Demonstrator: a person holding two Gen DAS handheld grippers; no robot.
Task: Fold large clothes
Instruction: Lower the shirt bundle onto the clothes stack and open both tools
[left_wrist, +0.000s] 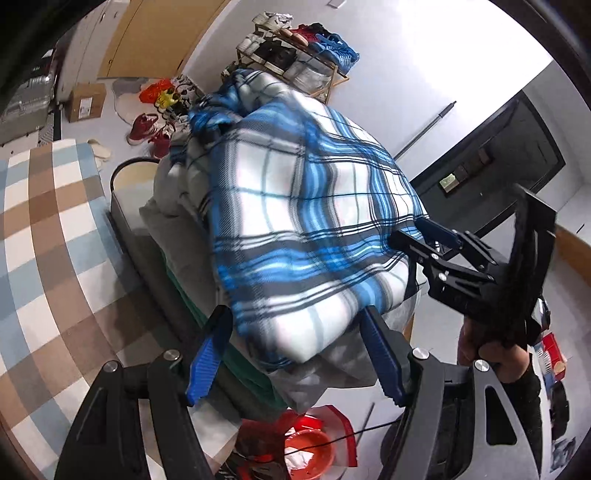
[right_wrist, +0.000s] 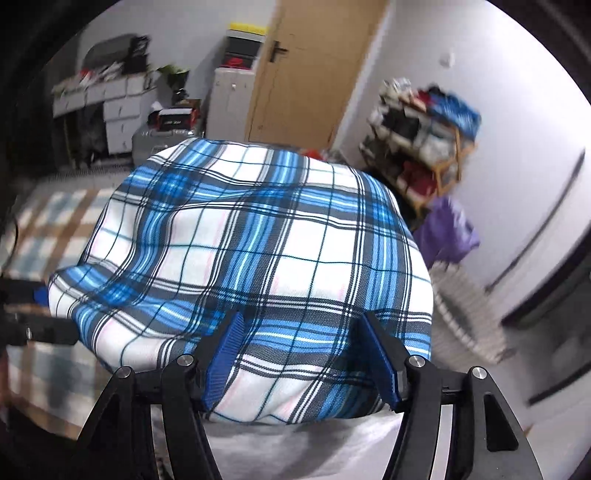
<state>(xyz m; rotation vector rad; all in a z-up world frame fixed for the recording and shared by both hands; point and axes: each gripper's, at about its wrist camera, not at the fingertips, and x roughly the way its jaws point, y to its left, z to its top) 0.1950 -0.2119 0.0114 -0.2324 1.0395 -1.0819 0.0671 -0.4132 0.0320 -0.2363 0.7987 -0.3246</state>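
Observation:
A blue-and-white plaid garment (left_wrist: 314, 206) lies folded on top of a pile of grey and green clothes (left_wrist: 173, 229). My left gripper (left_wrist: 295, 317) is open at the plaid's near edge, with the folded corner between its blue pads and not pressed by them. My right gripper (left_wrist: 421, 238) reaches in from the right, at the plaid's right edge. In the right wrist view the plaid garment (right_wrist: 251, 251) fills the middle. There the right gripper (right_wrist: 299, 325) stands open around its near edge, and the pads do not squeeze the cloth.
A checked rug (left_wrist: 44, 236) covers the floor on the left. Red shoes (left_wrist: 146, 127) and a cardboard box (left_wrist: 86, 101) lie behind the pile. A loaded shoe rack (left_wrist: 295, 55) stands at the wall, and a red basin (left_wrist: 306, 450) is below. A purple cloth (right_wrist: 448, 229) hangs near the rack.

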